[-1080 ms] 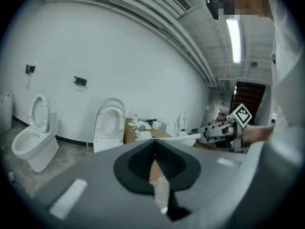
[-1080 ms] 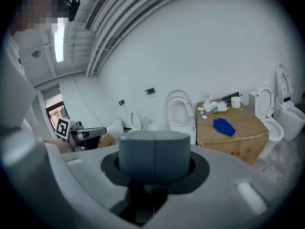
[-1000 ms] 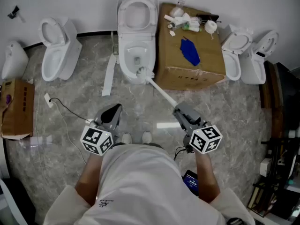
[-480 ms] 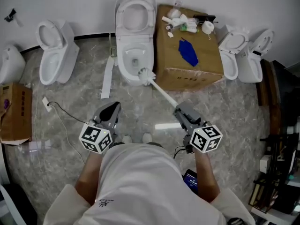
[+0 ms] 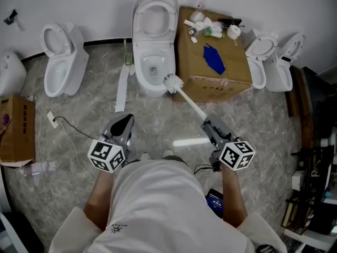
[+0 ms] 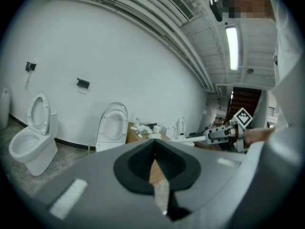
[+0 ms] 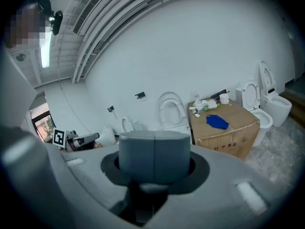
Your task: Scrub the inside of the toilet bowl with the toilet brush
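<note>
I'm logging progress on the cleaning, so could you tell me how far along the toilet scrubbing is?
Done: the right gripper is shut on the toilet brush handle. In hand: the bristle head hangs outside the middle toilet bowl, by its front rim. Left: getting the head into the bowl and scrubbing; no sign shows whether any scrubbing has happened. The left gripper is shut and empty.

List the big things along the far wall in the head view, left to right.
Cut-off white fixture, small toilet, middle toilet with raised lid, cardboard box, toilet beside the box, rightmost toilet.
</note>
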`<state>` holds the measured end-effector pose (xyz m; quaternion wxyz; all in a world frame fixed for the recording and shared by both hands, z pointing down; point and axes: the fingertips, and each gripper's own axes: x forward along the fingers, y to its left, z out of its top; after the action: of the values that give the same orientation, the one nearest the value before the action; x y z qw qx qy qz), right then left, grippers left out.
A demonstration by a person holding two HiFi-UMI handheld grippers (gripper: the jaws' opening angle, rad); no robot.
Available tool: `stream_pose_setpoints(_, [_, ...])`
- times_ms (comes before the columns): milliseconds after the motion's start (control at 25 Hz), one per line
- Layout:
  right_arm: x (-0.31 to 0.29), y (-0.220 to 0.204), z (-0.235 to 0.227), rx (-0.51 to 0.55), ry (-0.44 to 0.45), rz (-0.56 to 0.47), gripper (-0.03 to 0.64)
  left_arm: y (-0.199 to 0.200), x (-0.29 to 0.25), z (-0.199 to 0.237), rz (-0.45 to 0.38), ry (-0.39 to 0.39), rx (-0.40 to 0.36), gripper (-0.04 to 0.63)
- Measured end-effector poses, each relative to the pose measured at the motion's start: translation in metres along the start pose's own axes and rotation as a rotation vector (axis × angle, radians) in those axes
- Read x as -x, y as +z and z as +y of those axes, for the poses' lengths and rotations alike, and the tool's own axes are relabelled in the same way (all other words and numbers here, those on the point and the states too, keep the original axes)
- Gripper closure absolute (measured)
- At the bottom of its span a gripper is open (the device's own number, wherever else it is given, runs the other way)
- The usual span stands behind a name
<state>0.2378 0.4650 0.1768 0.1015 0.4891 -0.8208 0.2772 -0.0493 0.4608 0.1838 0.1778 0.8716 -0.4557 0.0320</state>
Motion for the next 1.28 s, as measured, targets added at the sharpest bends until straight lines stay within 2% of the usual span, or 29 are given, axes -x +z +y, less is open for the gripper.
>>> stream_pose_setpoints(360, [-0.011,-0.021,0.041,0.051,-0.004,0.034,0.469,-0.011,0.034,0.027,-0.006,0.004,0.015,0.604])
stream_pose_setpoints(560, [-0.021,-0.012,0.048,0.069,-0.002,0.038,0.469,-0.013,0.037,0.040,-0.011,0.015,0.029,0.604])
stream_pose_setpoints(960, [-0.053,0.009,0.022,0.027,0.022,0.019,0.469,-0.013,0.008,0.052,-0.008,0.041,0.032,0.604])
stream_pose_setpoints(1280, [-0.108,0.047,-0.031,0.015,0.059,0.026,0.471,0.011,-0.065,0.069,0.018,0.054,0.014,0.604])
